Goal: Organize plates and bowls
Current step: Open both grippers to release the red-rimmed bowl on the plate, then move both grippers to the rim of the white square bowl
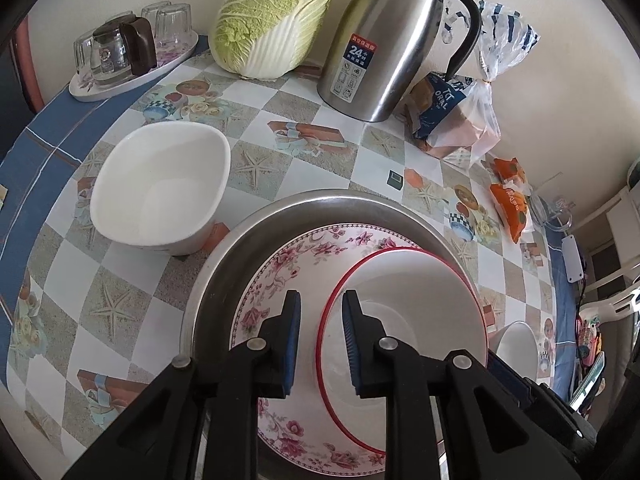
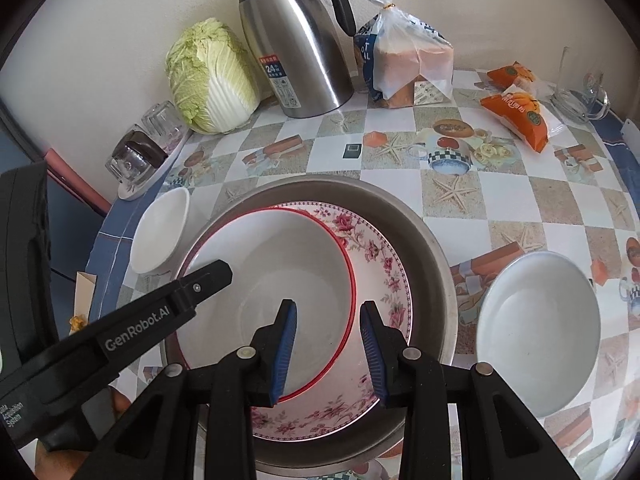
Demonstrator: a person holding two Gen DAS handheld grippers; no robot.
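Observation:
A steel basin (image 1: 224,264) (image 2: 424,232) stands on the patterned table and holds a floral plate (image 1: 280,264) (image 2: 384,264). A white red-rimmed bowl (image 1: 408,288) (image 2: 280,264) rests on that plate. My left gripper (image 1: 322,306) straddles the bowl's left rim, its pads apart from the rim. My right gripper (image 2: 328,307) stands open over the right rim, one finger inside the bowl and one outside. A white squarish bowl (image 1: 160,188) (image 2: 160,236) sits left of the basin. A white round bowl (image 2: 536,328) (image 1: 516,344) sits to its right.
Along the back wall stand a steel thermos jug (image 1: 392,40) (image 2: 300,44), a napa cabbage (image 1: 272,16) (image 2: 212,76) and a bagged loaf (image 1: 456,120) (image 2: 408,68). A tray of glasses (image 1: 132,56) (image 2: 148,148) is at the left, orange packets (image 2: 520,112) at the right.

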